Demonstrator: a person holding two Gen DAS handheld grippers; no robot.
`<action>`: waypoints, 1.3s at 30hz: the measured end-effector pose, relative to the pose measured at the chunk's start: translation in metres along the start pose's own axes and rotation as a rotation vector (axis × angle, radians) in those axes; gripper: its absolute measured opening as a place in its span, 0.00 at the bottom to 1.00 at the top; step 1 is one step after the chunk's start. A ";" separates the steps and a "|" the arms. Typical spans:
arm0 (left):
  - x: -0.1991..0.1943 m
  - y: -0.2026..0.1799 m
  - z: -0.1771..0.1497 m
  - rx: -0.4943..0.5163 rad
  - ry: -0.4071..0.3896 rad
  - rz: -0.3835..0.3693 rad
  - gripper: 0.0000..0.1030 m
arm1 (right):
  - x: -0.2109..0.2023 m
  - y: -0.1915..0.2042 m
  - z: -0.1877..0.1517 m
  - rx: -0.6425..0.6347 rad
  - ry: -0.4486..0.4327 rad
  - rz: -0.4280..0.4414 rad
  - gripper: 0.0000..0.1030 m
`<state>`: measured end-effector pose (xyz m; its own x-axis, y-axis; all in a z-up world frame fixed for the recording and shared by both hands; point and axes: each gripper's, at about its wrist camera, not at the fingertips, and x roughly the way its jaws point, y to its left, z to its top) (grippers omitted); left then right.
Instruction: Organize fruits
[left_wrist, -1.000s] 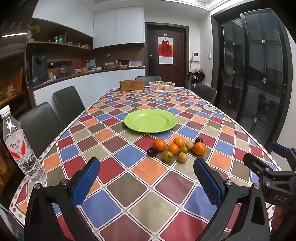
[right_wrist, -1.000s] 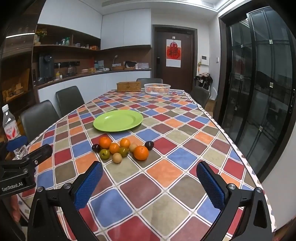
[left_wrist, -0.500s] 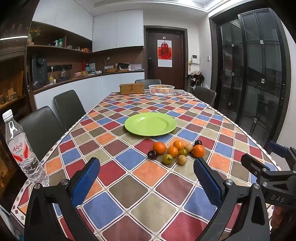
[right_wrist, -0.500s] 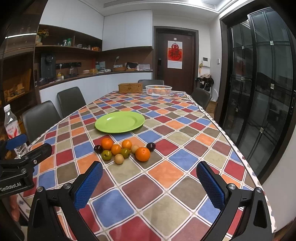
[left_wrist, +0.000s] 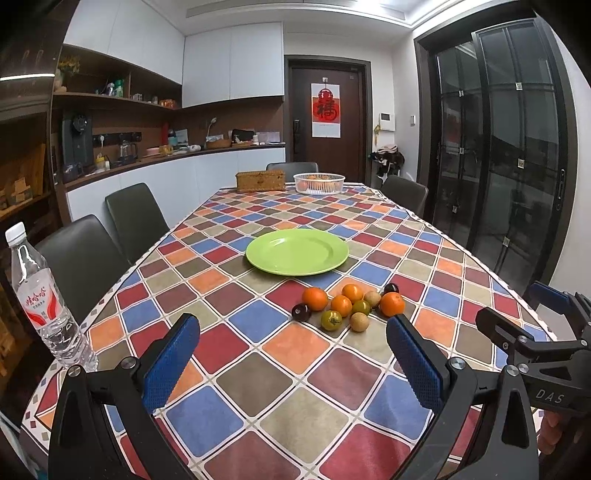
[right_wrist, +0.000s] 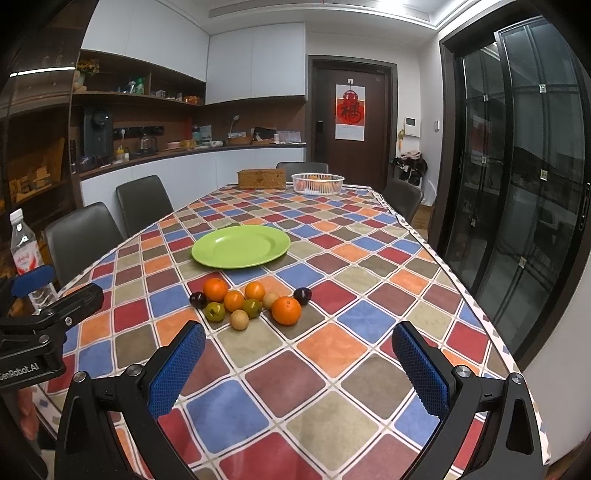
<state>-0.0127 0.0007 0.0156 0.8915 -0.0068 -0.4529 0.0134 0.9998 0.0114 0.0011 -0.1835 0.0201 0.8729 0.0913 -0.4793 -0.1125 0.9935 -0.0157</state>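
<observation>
A cluster of small fruits lies on the checkered tablecloth: several oranges (left_wrist: 315, 298) (right_wrist: 286, 310), two dark plums (left_wrist: 300, 312) (right_wrist: 302, 295), green tomatoes (left_wrist: 331, 320) (right_wrist: 215, 311) and tan round fruits (left_wrist: 359, 321) (right_wrist: 239, 319). An empty green plate (left_wrist: 297, 251) (right_wrist: 241, 246) sits just beyond them. My left gripper (left_wrist: 293, 363) is open and empty, held above the table short of the fruits. My right gripper (right_wrist: 299, 369) is open and empty, also short of the fruits. Each gripper shows at the edge of the other's view.
A water bottle (left_wrist: 40, 300) (right_wrist: 26, 254) stands at the table's left edge. A white basket (left_wrist: 319, 183) with fruit and a woven box (left_wrist: 260, 180) sit at the far end. Dark chairs (left_wrist: 136, 218) line the left side and far end.
Both views have tilted up and drawn back slightly, so the fruits and plate sit lower in frame. Both grippers stay open; nothing on the table has moved.
</observation>
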 end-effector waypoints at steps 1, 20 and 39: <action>0.000 0.000 0.000 0.000 0.000 0.000 1.00 | 0.000 0.000 0.000 0.000 0.000 -0.001 0.99; 0.000 0.000 -0.001 -0.001 0.000 0.000 1.00 | -0.001 0.001 0.001 -0.001 -0.002 0.001 0.99; 0.000 0.000 -0.002 -0.002 0.000 0.001 1.00 | -0.001 0.002 0.001 -0.002 -0.003 0.003 0.99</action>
<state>-0.0132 0.0006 0.0142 0.8914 -0.0059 -0.4533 0.0116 0.9999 0.0099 -0.0001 -0.1814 0.0214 0.8737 0.0949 -0.4770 -0.1167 0.9930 -0.0161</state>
